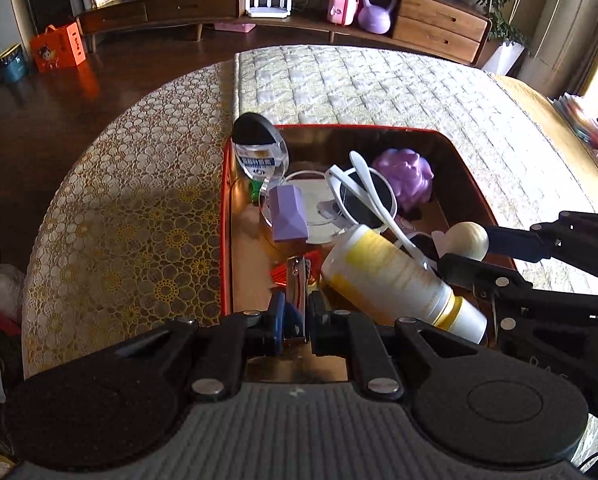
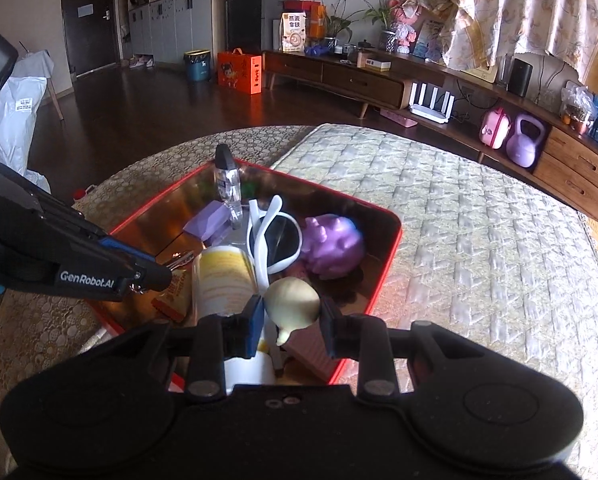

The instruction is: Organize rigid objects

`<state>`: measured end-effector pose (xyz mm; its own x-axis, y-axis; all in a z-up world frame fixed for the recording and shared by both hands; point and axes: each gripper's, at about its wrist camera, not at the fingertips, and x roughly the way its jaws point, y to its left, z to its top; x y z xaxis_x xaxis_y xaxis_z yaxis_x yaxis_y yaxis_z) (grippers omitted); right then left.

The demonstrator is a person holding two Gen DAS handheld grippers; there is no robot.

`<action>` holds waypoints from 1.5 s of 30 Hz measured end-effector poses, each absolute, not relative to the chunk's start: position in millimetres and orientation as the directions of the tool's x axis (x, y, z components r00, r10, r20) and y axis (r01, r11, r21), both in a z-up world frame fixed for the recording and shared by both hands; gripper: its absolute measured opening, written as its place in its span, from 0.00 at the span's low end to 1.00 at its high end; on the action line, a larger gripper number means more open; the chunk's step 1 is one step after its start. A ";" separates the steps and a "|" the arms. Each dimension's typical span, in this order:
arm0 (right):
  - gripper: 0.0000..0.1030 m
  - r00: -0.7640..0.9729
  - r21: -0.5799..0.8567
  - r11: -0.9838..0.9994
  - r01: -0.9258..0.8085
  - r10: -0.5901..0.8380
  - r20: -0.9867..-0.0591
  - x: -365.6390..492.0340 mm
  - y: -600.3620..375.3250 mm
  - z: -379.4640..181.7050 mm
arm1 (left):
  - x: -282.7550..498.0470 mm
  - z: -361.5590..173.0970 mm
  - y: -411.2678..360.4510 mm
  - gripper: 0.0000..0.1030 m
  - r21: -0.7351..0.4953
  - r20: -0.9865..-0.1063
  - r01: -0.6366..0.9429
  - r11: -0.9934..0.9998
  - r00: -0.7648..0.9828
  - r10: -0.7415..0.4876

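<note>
A red-rimmed tin box [image 1: 226, 240] [image 2: 387, 264] stands on the table with several objects inside. My left gripper [image 1: 297, 308] [image 2: 159, 274] is shut on a small shiny metal piece [image 1: 297, 280] [image 2: 179, 258] low over the box's near left part. My right gripper [image 2: 293, 312] [image 1: 469, 250] is shut on a cream bulb-shaped toy [image 2: 293, 302] [image 1: 467, 240] above the box's near right side. Below lie a white-and-yellow bottle [image 1: 395, 280] [image 2: 225, 276], white sunglasses [image 1: 363, 196] [image 2: 275, 240], a purple toy [image 1: 405, 176] [image 2: 331, 248], a lilac block [image 1: 287, 216] and a clear black-capped bottle [image 1: 259, 148].
The box sits where a lace tablecloth [image 1: 131, 200] meets a quilted mat [image 1: 379, 88] [image 2: 479, 220]. An orange-red packet [image 2: 175, 296] lies in the box under the left gripper. Beyond the table are dark floor, an orange carton [image 2: 239, 72] and a long wooden cabinet [image 1: 439, 24].
</note>
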<state>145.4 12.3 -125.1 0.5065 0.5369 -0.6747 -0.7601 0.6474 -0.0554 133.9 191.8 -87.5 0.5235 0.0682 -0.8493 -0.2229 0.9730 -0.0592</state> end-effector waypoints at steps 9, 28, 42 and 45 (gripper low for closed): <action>0.35 0.515 -0.061 0.658 -0.750 0.524 -0.679 144.1 11.2 -122.9 | 132.1 -94.5 184.2 0.12 -0.044 -0.851 -0.212 0.976 0.519 0.074; 0.58 0.513 0.004 0.664 -0.747 0.580 -0.633 114.8 -14.1 -91.8 | 112.7 -70.9 168.8 0.17 -0.025 -0.812 -0.229 0.973 0.573 0.114; 0.77 0.551 0.057 0.680 -0.731 0.637 -0.539 83.1 -59.4 -67.0 | 80.7 -34.8 144.9 0.70 -0.008 -0.721 -0.205 0.979 0.679 0.136; 0.83 0.555 0.081 0.681 -0.728 0.654 -0.515 77.1 -70.8 -63.6 | 74.2 -29.8 139.3 0.72 -0.007 -0.708 -0.205 0.979 0.692 0.140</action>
<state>77.1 -70.8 -63.6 0.5546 0.6539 -0.5146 -0.7280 0.6809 0.0805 74.2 139.3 -29.8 0.6922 0.1396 -0.7081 -0.2050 0.9787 -0.0074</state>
